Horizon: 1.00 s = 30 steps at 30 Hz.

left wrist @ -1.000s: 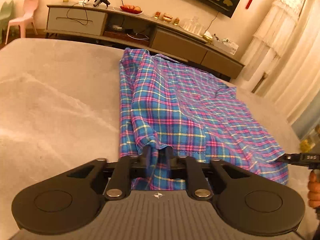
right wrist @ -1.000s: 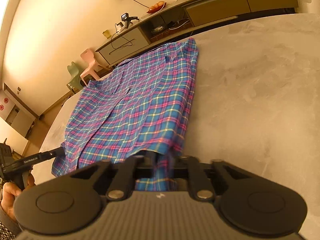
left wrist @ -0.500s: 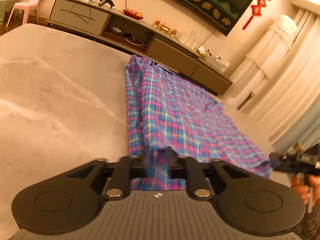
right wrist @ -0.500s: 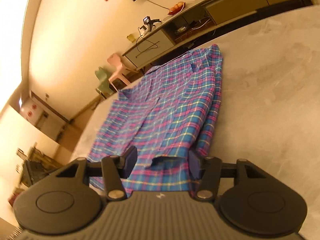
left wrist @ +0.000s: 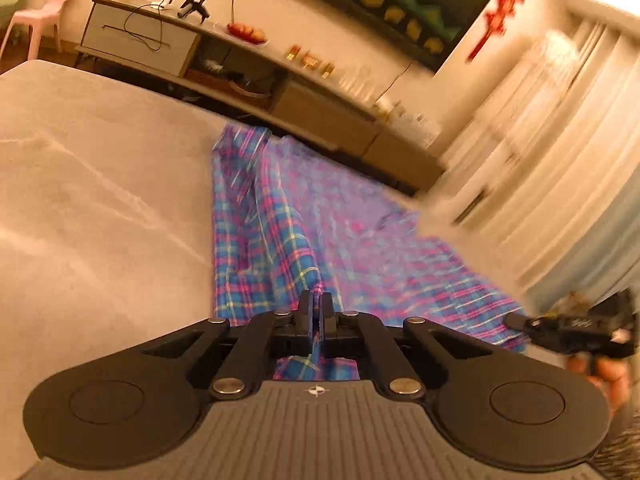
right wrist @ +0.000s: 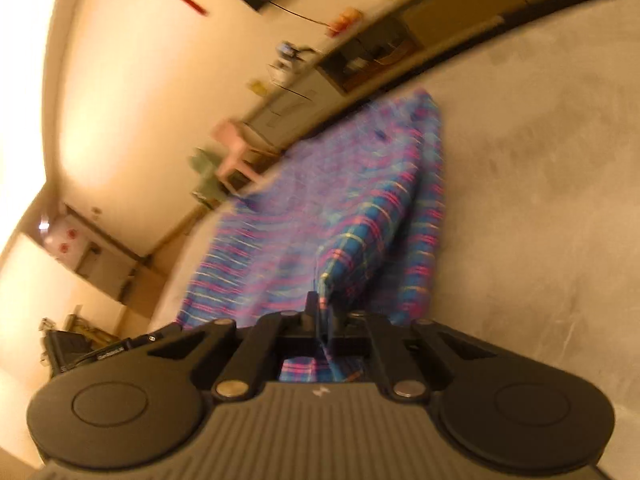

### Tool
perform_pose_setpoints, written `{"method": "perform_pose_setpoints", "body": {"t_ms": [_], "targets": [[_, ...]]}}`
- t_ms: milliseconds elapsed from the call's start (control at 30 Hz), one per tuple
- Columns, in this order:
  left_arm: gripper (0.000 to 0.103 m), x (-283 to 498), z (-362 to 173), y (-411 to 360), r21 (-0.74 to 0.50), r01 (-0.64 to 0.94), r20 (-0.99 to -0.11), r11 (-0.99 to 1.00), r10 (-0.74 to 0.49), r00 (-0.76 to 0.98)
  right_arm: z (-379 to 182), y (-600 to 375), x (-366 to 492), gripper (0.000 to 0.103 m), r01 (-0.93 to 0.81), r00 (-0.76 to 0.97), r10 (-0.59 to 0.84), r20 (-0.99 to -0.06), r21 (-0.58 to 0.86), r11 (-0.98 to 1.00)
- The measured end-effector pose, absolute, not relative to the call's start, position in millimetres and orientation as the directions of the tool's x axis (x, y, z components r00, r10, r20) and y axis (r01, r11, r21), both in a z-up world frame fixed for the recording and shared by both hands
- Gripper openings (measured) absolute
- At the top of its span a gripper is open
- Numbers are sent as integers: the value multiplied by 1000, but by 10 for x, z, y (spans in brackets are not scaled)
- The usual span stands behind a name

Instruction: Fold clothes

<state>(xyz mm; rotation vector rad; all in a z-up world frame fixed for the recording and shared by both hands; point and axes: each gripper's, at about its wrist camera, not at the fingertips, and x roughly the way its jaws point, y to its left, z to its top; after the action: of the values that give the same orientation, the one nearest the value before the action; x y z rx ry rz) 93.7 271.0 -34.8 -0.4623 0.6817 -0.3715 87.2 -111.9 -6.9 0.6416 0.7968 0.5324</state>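
A blue and pink plaid shirt lies spread on a grey table, its sides folded in. My left gripper is shut on the shirt's near hem at the left corner, and the cloth rises in a ridge to the jaws. In the right wrist view the same shirt stretches away, and my right gripper is shut on the near hem at the right corner, cloth pinched and lifted. The right gripper also shows at the left view's right edge. Both views are blurred.
A long low cabinet with small items stands beyond the table's far edge. Pale curtains hang at the right. A pink chair stands at the far left. Bare grey table lies right of the shirt.
Both grippers have closed tight on the shirt's near hem; the right one stood open half a second ago. The hem has lifted off the table and both cameras have tilted.
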Motion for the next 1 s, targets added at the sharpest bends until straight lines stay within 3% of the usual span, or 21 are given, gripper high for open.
{"method": "perform_pose_setpoints", "body": {"t_ms": [67, 167, 267, 333, 367, 400, 433, 467, 533, 567, 600, 800, 900, 967, 1000], "targets": [[1, 751, -357, 2771, -526, 175, -522, 832, -479, 706, 41, -1146, 752, 3, -235, 585, 660, -472, 680, 695], [1, 670, -562, 2722, -495, 156, -588, 855, -461, 665, -156, -1144, 798, 3, -192, 531, 639, -557, 655, 731], [1, 691, -597, 2707, -507, 171, -583, 845, -482, 654, -279, -1098, 876, 4, -168, 496, 631, -596, 648, 743], [7, 703, -536, 2715, -500, 154, -575, 852, -460, 677, -273, -1080, 893, 6, -168, 491, 633, -599, 648, 743], [25, 712, -510, 2711, -504, 151, -565, 850, -457, 687, -249, -1074, 893, 9, -171, 493, 635, -594, 650, 741], [53, 722, -492, 2701, -511, 151, -554, 846, -459, 695, -230, -1074, 891, 11, -174, 495, 638, -590, 652, 738], [62, 732, -489, 2672, -510, 156, -550, 846, -461, 696, -230, -1085, 883, 16, -175, 494, 643, -586, 657, 733], [63, 744, -496, 2628, -503, 165, -553, 848, -463, 693, -245, -1080, 880, 18, -175, 489, 647, -585, 660, 730], [53, 749, -527, 2553, -490, 179, -564, 853, -467, 681, -279, -1068, 878, 18, -185, 476, 646, -596, 651, 737], [21, 727, -560, 2531, -484, 182, -576, 856, -468, 670, -289, -1064, 873, 11, -194, 469, 643, -605, 640, 743], [6, 706, -594, 2509, -477, 186, -588, 859, -469, 659, -260, -1070, 843, 6, -207, 465, 641, -610, 630, 749], [1, 577, -797, 2375, -441, 209, -656, 873, -472, 588, -251, -1270, 714, 4, -179, 459, 586, -668, 576, 797], [2, 622, -742, 2350, -433, 210, -650, 877, -465, 601, -350, -1275, 750, 4, -170, 442, 579, -685, 570, 804], [2, 686, -667, 2339, -428, 213, -630, 878, -459, 626, -268, -1295, 745, 13, -187, 451, 578, -680, 561, 806], [9, 718, -630, 2334, -426, 215, -620, 879, -456, 639, -199, -1313, 739, 15, -200, 461, 578, -673, 556, 807]]}}
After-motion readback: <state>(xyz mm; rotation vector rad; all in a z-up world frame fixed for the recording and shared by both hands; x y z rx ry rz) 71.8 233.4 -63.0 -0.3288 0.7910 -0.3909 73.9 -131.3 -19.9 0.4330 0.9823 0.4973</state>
